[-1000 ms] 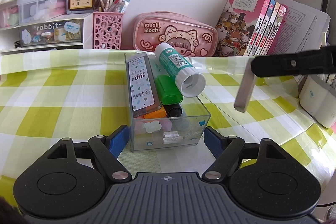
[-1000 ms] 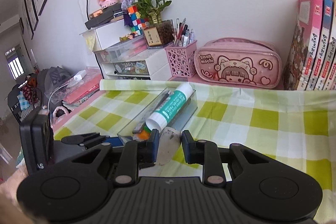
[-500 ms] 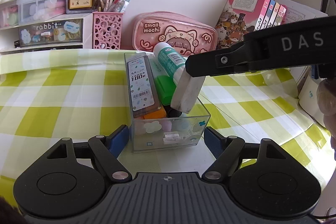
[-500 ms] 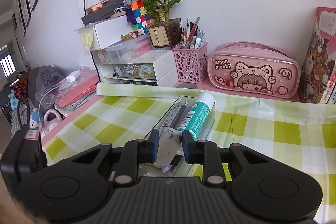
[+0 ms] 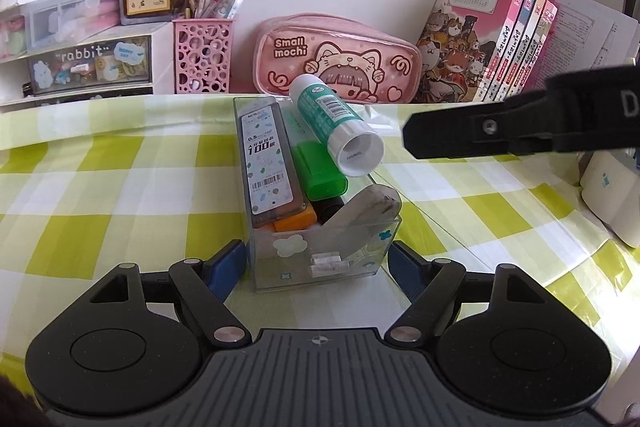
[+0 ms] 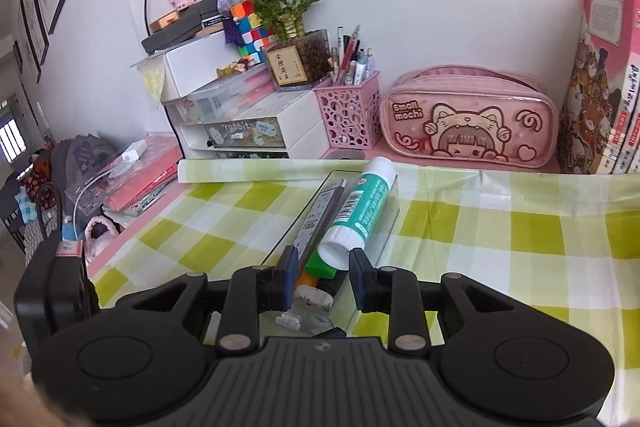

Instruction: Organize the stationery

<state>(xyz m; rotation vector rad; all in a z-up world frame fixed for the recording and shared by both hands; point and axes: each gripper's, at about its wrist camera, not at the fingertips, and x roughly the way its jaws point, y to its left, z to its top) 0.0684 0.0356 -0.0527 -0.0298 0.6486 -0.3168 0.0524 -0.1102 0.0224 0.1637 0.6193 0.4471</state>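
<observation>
The left gripper (image 5: 318, 265) clamps the near end of the clear plastic box (image 5: 320, 259); bare checked cloth (image 5: 120, 195) lies on both sides of the box. Above the box's near end the right gripper (image 6: 324, 277) hangs with its jaws apart and nothing between them. A grubby white eraser (image 5: 368, 211) leans in the box's near corner, beside a lead case (image 5: 266, 163), a green marker (image 5: 320, 171) and a glue stick (image 5: 336, 123). Beyond the box stands a pink pencil case (image 5: 340, 59).
</observation>
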